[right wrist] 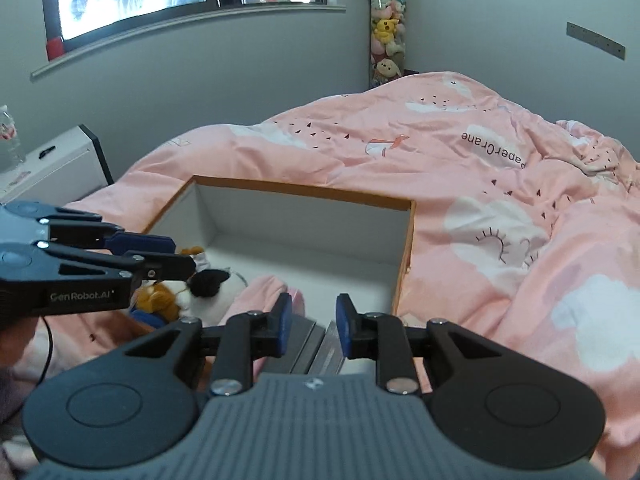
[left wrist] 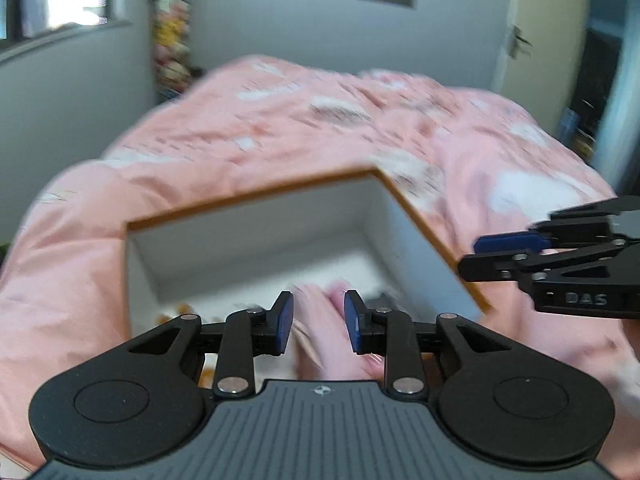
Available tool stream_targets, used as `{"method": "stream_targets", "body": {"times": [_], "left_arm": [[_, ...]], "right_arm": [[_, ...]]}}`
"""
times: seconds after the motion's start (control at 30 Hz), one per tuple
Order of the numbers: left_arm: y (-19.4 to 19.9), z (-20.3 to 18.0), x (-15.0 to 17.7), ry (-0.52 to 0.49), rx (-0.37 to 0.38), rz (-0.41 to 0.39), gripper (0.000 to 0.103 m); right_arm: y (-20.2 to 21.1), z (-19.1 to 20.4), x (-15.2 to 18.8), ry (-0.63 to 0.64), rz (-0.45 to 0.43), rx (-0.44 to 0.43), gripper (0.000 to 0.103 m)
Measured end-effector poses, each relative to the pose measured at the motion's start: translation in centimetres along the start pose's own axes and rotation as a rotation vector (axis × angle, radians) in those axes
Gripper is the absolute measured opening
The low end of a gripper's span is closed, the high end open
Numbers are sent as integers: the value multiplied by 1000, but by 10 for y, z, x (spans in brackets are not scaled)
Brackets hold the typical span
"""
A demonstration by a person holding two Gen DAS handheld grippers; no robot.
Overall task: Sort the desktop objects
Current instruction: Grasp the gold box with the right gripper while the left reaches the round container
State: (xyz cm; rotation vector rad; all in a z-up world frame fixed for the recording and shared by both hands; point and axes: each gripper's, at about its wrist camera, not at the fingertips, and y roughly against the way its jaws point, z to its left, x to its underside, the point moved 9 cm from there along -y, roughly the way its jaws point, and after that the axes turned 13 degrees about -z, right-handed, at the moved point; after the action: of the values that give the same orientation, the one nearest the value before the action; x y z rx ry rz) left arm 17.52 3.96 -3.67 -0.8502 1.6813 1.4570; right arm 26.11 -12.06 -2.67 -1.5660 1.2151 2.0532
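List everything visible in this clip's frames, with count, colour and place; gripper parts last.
box: one, white inside with orange rim, open, on the bed
plush toys: a few, orange, black and white, in the box's left corner
pink cloth: one, inside the box, near edge
duvet: one, pink with white clouds, covering the bed
toy tube: one, clear, filled with plush toys, in the room corner
water bottle: one, clear, far left
left hand-held gripper: black, blue pads, open above the box
right hand-held gripper: same, open
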Motion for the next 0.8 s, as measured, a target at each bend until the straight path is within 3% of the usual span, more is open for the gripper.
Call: {"method": "stream_targets", "body": {"times": [0.1, 0.2, 0.3, 0.4, 0.43, 0.5, 0.6, 0.8], "left_arm": [[7, -21, 6, 13, 94, 65, 32], [6, -38, 16, 46, 166, 121, 33], [-3, -52, 34, 86, 229, 195, 34], [-19, -54, 55, 102, 207, 263, 35], [-25, -54, 63, 115, 198, 292, 35], [-31, -54, 76, 132, 185, 329, 36], [-38, -54, 90, 131, 159, 356, 38], [-39, -48, 102, 81, 85, 371, 40]], "right_arm": [[15, -8, 16, -76, 44, 14, 38], [24, -21, 41, -147, 113, 50, 38], [24, -31, 65, -135, 177, 99, 38], [20, -37, 80, -96, 225, 129, 41], [18, -37, 84, -79, 243, 136, 47], [15, -35, 92, -44, 269, 136, 50], [9, -22, 96, 26, 272, 140, 55], [-8, -13, 111, 112, 289, 277, 57]]}}
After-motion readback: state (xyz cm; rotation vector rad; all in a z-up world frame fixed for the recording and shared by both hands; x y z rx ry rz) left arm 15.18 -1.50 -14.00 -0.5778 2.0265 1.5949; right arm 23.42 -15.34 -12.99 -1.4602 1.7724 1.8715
